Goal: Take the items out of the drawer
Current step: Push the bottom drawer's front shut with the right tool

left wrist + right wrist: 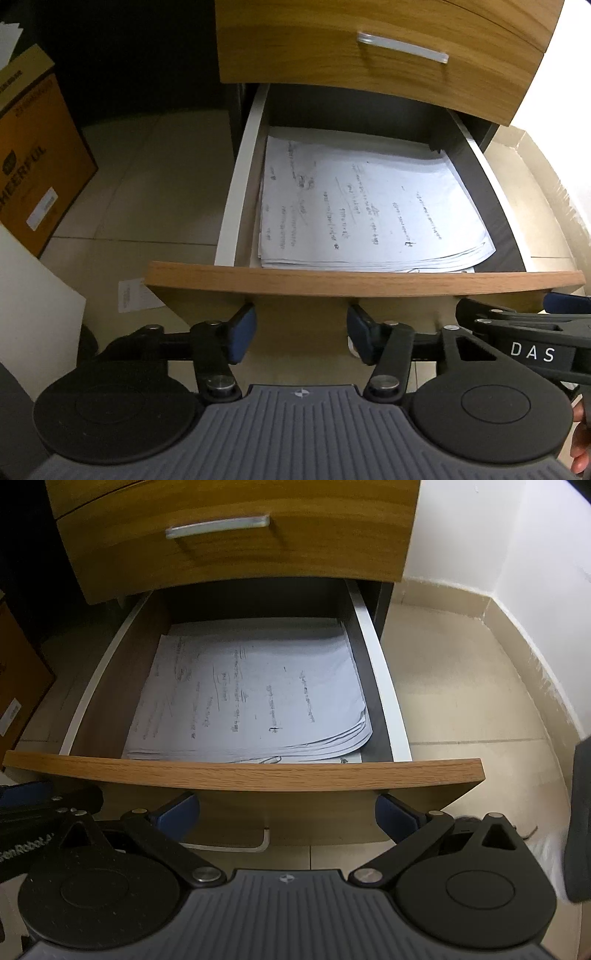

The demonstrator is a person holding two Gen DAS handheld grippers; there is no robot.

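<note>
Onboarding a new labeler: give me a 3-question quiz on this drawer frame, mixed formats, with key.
1. True or false: the open drawer holds a stack of papers.
2. Multiple choice: the left gripper is A) shut on the papers, B) open, holding nothing, C) shut on the metal handle of the upper drawer.
3. Fill in: the right gripper is ___, in front of the drawer front.

Key: 1 true; 2 B; 3 open.
</note>
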